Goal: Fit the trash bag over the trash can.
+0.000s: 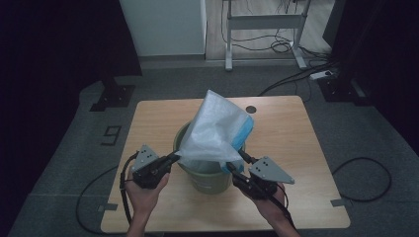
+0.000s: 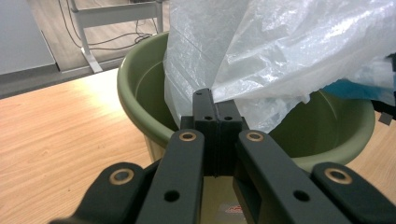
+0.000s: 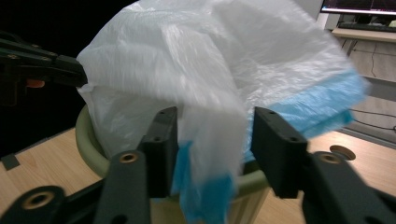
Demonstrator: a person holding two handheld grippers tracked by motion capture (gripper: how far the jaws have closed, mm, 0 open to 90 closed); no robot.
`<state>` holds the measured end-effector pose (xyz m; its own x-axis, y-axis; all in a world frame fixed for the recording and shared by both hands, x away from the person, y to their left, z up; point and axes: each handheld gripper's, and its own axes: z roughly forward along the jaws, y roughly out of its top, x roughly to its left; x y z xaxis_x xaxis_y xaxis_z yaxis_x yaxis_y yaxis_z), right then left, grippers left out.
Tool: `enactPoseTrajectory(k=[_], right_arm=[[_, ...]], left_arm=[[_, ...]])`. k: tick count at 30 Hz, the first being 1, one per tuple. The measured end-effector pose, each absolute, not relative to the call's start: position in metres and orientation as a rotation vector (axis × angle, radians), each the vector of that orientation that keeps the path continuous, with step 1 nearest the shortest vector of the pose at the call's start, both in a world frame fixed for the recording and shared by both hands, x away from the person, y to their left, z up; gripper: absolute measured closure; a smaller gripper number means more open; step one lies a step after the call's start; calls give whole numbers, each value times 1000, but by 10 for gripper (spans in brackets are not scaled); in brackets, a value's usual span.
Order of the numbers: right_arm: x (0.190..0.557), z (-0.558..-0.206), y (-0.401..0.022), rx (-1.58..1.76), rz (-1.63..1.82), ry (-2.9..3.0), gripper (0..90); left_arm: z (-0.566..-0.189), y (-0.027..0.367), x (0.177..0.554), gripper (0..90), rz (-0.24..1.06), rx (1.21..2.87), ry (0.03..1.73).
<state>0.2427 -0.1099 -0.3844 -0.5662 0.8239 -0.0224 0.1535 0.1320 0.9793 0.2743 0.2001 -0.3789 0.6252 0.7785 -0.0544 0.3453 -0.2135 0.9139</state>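
Note:
A white plastic bag [image 1: 217, 128] with a blue rim stands puffed up out of a green bucket [image 1: 207, 180] on the wooden table [image 1: 296, 148]. My left gripper [image 1: 175, 156] is shut on the bag's left edge just over the bucket's rim. In the left gripper view the jaws [image 2: 217, 109] meet on the film of the bag [image 2: 280, 46], above the bucket [image 2: 135, 107]. My right gripper [image 1: 236, 160] stands open at the bag's right side. In the right gripper view its jaws [image 3: 212, 135] straddle a hanging fold of the bag [image 3: 196, 60] without pressing it.
The bucket sits near the table's front middle, with bare wood on both sides. A cable hole [image 1: 251, 108] lies at the table's back edge. Beyond the table are a desk frame [image 1: 264, 22] and cables [image 1: 363, 180] on the grey floor.

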Motion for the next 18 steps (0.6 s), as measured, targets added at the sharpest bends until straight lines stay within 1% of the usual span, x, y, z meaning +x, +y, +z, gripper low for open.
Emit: enactPoseTrajectory(k=[1, 2, 3, 4, 5, 8, 10, 18], right_arm=[[241, -385, -114, 936, 1486, 1818, 572], [240, -385, -116, 934, 1488, 1819, 577], [240, -386, -118, 939, 1485, 1820, 609], [241, -386, -120, 940, 1487, 1820, 688], [241, -386, -120, 940, 1487, 1820, 688], [242, -387, -125, 933, 1491, 1807, 826], [243, -383, -131, 943, 1482, 1757, 875], [241, -364, -143, 924, 1504, 1661, 885]], left_arm=[[-379, 201, 274, 900, 519, 1806, 910], [-379, 202, 274, 900, 517, 1801, 913], [-379, 203, 274, 900, 514, 1797, 912], [-379, 203, 274, 900, 512, 1796, 911], [-379, 203, 274, 900, 512, 1796, 911], [-379, 204, 272, 900, 509, 1796, 910], [-380, 205, 272, 900, 497, 1798, 899], [-378, 196, 268, 900, 447, 1859, 816]])
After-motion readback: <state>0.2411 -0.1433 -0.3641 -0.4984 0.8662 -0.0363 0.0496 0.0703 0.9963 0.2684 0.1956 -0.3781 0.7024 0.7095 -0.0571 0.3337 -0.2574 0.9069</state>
